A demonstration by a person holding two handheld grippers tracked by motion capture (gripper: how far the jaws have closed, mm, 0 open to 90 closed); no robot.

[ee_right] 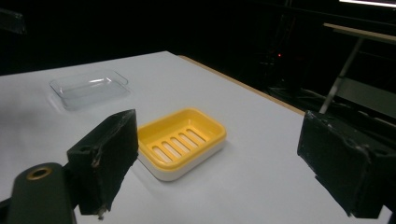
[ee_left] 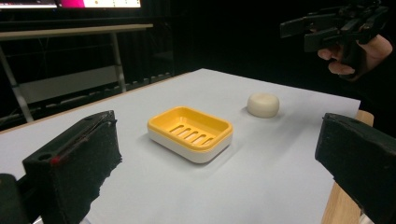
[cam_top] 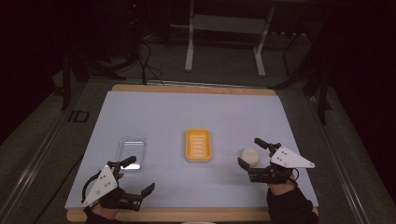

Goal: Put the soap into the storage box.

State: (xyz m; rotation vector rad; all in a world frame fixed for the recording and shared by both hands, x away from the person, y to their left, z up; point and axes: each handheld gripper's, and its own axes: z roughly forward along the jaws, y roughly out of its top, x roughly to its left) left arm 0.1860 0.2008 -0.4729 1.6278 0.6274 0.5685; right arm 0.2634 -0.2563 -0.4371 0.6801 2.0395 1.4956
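Nearest the high camera, the left gripper hovered over the bench's front left corner, its fingers spread wide and holding nothing. The right gripper was further in on the right side, also with fingers apart, and the soap lay on the bench right in the gap between them (not clamped; whether either finger touched it could not be told). In the left gripper view the soap sat as a pale round puck with no real long axis, so approach angle should matter little.

From the soap, the dish lay to the left, near the bench's middle, with bare bench between them. Its long axis ran away from the person, slotted tray up and vacant. A clear lid rested further left, just ahead of the left gripper and well apart from the dish.

The right hand was plainly the nearer one for the soap. Room looked generous: nothing stood along the path to the dish, and the right edge of the bench was well off.
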